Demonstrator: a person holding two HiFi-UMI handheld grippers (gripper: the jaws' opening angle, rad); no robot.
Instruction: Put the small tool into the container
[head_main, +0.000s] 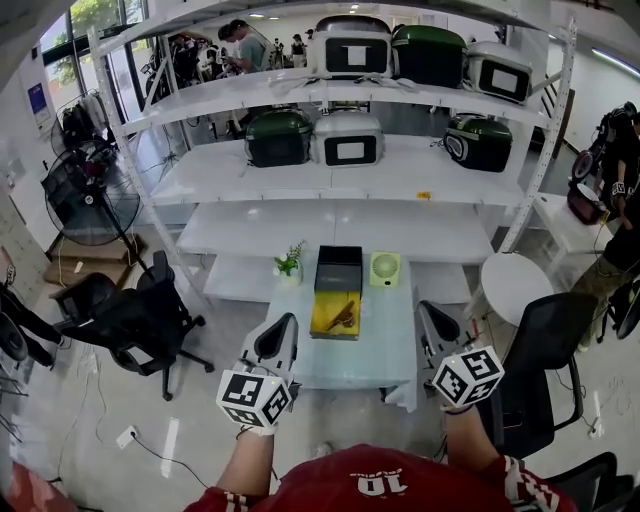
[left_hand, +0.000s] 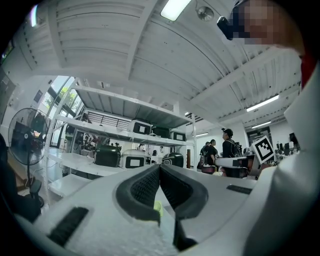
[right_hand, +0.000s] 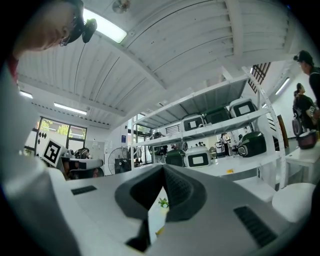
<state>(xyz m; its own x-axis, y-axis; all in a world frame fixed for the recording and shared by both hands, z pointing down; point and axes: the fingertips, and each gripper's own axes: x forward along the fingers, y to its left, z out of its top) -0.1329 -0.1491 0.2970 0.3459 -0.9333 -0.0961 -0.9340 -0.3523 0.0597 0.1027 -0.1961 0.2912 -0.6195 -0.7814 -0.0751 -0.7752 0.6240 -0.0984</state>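
Note:
On the small white table (head_main: 385, 340) a brown small tool (head_main: 343, 316) lies on a flat yellow tray (head_main: 333, 326). Directly behind the tray stands a black box-shaped container (head_main: 338, 268). My left gripper (head_main: 285, 325) hovers at the table's front left corner, jaws together, holding nothing; in the left gripper view its gripper (left_hand: 159, 167) shows dark pads (left_hand: 145, 187) meeting at the tips. My right gripper (head_main: 428, 312) hangs off the table's front right edge, also shut and empty (right_hand: 163, 169). Both sit nearer to me than the tray.
A small potted plant (head_main: 289, 264) and a pale green round fan-like item (head_main: 385, 268) flank the black box. White shelving (head_main: 340, 165) with cookers stands behind the table. Black office chairs (head_main: 130, 315) sit left and right (head_main: 535, 370), beside a round white stool (head_main: 515, 285).

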